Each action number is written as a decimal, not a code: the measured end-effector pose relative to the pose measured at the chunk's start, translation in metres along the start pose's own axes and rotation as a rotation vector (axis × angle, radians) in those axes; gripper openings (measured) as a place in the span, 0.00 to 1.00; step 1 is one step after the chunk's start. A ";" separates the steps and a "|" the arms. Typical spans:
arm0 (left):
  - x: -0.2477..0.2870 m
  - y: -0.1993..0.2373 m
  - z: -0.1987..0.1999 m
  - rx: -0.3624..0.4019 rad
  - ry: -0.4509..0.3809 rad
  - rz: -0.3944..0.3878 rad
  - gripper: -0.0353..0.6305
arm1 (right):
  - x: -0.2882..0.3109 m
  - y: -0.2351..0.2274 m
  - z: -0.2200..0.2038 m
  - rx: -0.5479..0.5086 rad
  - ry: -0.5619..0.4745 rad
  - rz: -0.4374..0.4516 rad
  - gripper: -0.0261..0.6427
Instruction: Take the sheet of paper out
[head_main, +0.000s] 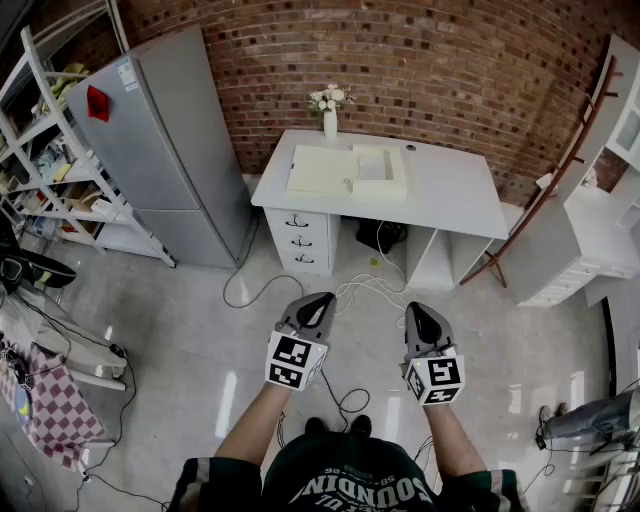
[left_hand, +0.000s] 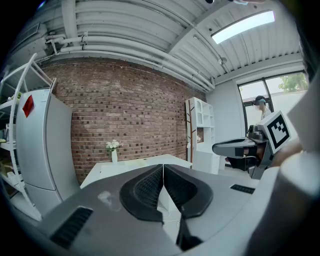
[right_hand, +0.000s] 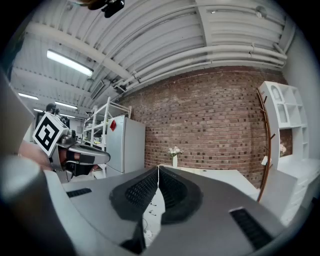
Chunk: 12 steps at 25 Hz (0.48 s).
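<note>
A white desk (head_main: 450, 195) stands against the brick wall, well ahead of me. On it lies a pale cream sheet-like pad (head_main: 320, 168) with a pale box-shaped piece (head_main: 378, 170) beside it. My left gripper (head_main: 322, 300) and right gripper (head_main: 416, 310) hover side by side over the floor, far short of the desk. Both are shut with nothing between the jaws. In the left gripper view the left gripper's (left_hand: 163, 167) pads meet, and the desk (left_hand: 135, 165) shows beyond them. In the right gripper view the right gripper's (right_hand: 158, 169) jaws are likewise closed.
A grey fridge (head_main: 165, 140) stands left of the desk, with metal shelving (head_main: 50, 150) further left. A white vase of flowers (head_main: 330, 110) sits at the desk's back edge. Cables (head_main: 350, 290) trail over the floor. White shelving (head_main: 610, 200) is at the right. The desk has drawers (head_main: 298, 240).
</note>
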<state>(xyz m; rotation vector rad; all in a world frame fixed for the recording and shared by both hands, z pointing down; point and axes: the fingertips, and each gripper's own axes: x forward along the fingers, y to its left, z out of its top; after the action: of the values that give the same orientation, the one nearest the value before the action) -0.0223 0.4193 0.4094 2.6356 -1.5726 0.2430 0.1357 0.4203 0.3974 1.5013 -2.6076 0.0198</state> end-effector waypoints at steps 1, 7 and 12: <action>0.000 -0.001 0.000 -0.001 0.001 0.000 0.07 | 0.001 0.001 0.000 -0.005 0.003 0.004 0.14; 0.001 -0.001 -0.005 -0.011 0.009 -0.005 0.07 | 0.003 0.007 0.001 -0.020 -0.005 0.018 0.14; -0.003 0.003 -0.010 -0.012 0.018 -0.003 0.07 | 0.007 0.013 -0.008 -0.003 0.023 0.040 0.14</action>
<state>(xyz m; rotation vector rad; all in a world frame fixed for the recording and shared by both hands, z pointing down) -0.0268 0.4216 0.4189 2.6187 -1.5601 0.2560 0.1219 0.4209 0.4066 1.4395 -2.6178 0.0364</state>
